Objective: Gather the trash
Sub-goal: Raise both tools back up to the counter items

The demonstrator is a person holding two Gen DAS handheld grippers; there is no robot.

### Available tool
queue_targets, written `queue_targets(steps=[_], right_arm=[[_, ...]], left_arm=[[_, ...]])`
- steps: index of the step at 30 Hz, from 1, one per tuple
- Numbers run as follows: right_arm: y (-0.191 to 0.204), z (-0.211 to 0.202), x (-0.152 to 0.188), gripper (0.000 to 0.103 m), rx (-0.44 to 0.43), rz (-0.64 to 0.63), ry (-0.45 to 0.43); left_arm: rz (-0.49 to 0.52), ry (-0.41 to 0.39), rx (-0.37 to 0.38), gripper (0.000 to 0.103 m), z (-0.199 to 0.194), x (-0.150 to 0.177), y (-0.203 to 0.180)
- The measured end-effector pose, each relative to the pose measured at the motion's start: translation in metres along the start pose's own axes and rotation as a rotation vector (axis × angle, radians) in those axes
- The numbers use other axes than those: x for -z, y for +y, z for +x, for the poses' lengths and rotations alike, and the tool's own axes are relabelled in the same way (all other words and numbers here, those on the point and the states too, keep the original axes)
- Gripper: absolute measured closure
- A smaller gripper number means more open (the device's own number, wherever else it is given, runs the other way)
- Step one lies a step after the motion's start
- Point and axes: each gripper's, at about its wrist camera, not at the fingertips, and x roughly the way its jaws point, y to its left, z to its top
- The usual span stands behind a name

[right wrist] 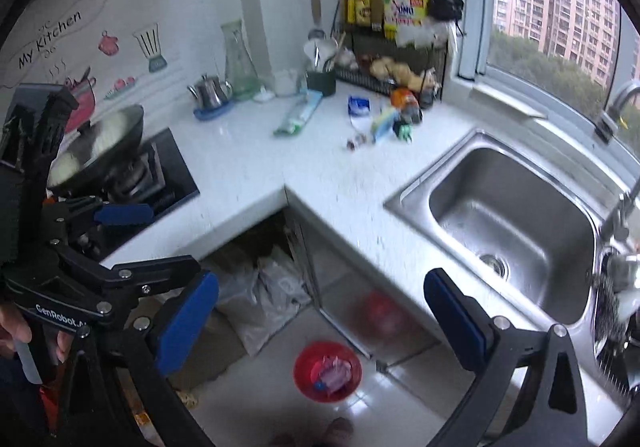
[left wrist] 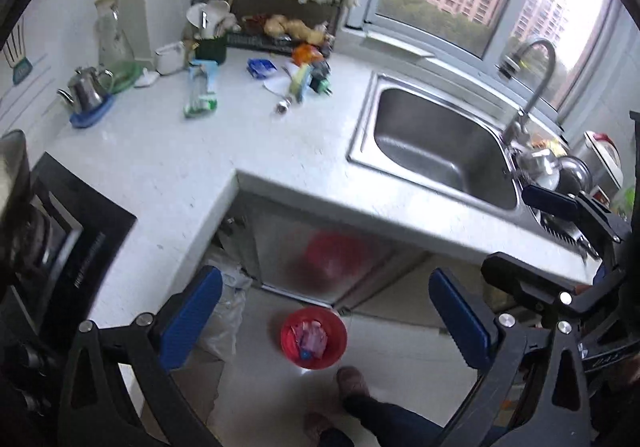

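Right now both tools hang high over the inner corner of the bench (left wrist: 168, 167), the left gripper (left wrist: 324, 323) and the right gripper (right wrist: 320, 323) each with jaws spread wide and nothing between them. On the floor below sits the red bin (left wrist: 313, 337), already holding some crumpled wrappers. The remaining litter lies toward the back of the bench: a long green-and-white wrapper (left wrist: 202, 89), a blue packet (left wrist: 261, 67), and a jumble of small scraps (left wrist: 306, 81) in front of the black rack (left wrist: 276, 33). The next pick, as I judge it, is best made on the long wrapper, which lies apart from the rest. Come down steeply across its narrow width so the pads close on its edges rather than skate over the flat face. Keep well away from the steel teapot (left wrist: 86, 89) near the bench's left edge. The tangled scraps will need slower, single picks.
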Motion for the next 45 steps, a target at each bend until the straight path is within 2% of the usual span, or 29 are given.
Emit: queue_targets(steps=[6,14,20,24,28,32,40,45], right_arm=[[-0.015,0.007,-0.031,0.0,0.027,-0.001,-0.016],[-0.06,0.042,-0.09,0.0,-0.004,-0.041,-0.025],[-0.093,0.087,-0.135,0.0,-0.049,-0.085,0.023],[-0.109,0.12,-0.155,0.0,-0.091,-0.111,0.089],[-0.119,0.151,-0.174,0.0,-0.089,-0.163,0.135],[-0.133,0.177,-0.19,0.0,-0.111,-0.146,0.157],[-0.147,0.231,-0.195,0.0,-0.105,-0.167,0.253],[-0.16,0.258,-0.196,0.0,-0.12,-0.162,0.293]], left_arm=[[-0.016,-0.062,-0.018,0.001,-0.003,-0.042,0.014],[-0.089,-0.096,-0.125,0.001,0.024,-0.11,0.041],[-0.116,-0.051,-0.161,0.001,0.064,-0.162,0.047],[-0.129,-0.018,-0.158,0.001,0.095,-0.189,0.043],[-0.13,0.024,-0.158,0.001,0.125,-0.21,0.042],[-0.132,0.11,-0.139,0.001,0.162,-0.225,0.047],[-0.149,0.2,-0.133,0.001,0.228,-0.238,0.062],[-0.09,0.24,-0.144,0.001,0.261,-0.241,0.059]])
